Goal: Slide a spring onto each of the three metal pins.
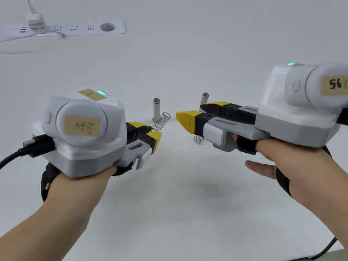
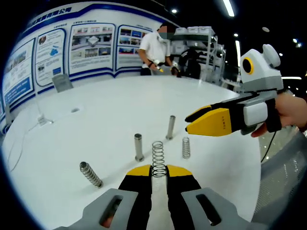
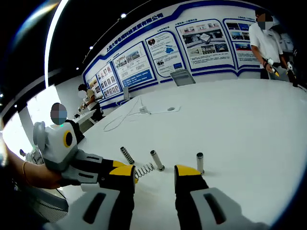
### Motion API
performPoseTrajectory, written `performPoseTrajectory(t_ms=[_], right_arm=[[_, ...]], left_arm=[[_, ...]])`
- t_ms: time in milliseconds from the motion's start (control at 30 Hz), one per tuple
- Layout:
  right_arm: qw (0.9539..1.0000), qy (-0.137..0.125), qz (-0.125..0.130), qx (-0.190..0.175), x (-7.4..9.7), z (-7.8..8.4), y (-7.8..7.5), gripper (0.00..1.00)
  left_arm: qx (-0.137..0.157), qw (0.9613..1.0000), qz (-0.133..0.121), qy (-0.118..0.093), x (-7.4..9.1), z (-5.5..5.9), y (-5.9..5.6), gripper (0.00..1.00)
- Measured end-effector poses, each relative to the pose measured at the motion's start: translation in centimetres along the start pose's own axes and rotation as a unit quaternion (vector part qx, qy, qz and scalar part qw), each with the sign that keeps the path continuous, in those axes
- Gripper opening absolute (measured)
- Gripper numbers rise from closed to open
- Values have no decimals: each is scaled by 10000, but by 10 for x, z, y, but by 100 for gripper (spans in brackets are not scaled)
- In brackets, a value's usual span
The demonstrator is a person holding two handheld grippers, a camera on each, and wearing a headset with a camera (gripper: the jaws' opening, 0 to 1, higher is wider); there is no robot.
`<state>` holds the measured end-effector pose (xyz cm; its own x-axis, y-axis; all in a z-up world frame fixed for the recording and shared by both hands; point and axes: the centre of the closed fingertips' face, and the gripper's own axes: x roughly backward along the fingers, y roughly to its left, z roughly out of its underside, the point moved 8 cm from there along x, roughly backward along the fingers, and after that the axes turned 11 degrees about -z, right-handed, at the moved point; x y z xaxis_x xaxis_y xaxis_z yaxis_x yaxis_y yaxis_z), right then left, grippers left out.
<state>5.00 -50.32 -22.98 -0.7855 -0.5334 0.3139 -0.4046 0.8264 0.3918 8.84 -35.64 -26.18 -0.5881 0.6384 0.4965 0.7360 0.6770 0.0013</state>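
The left claw (image 2: pixel 158 171) pinched a thin, silvery, open-coiled spring (image 2: pixel 158 154) by one end, near a bare pin (image 2: pixel 138 147); the right claw (image 3: pixel 154 173) gaped wide.

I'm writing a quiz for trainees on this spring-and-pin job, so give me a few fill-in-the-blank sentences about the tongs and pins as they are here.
1. The left tongs are ____ on a spring.
2. The right tongs are ____, holding nothing.
3. Next to the two bare pins, the third pin already wears a ____.

Missing words: shut; open; spring.
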Motion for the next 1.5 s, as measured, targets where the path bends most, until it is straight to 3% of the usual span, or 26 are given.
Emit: performPoseTrajectory(t_ms=[533,833,1133,1500], right_arm=[[9951,-167,-512,-827,-8,-7,17,29],[9889,-342,-752,-1233,-11,-11,24,21],[9815,-407,-984,-1594,-15,-12,31,15],[9828,-406,-1173,-1365,-15,-14,38,13]], left_arm=[[78,9981,140,-587,30,-17,-3,10],[304,9948,358,-908,37,-21,-7,10],[579,9911,511,-1084,43,-23,-4,10],[576,9910,519,-1090,44,-21,-4,11]])
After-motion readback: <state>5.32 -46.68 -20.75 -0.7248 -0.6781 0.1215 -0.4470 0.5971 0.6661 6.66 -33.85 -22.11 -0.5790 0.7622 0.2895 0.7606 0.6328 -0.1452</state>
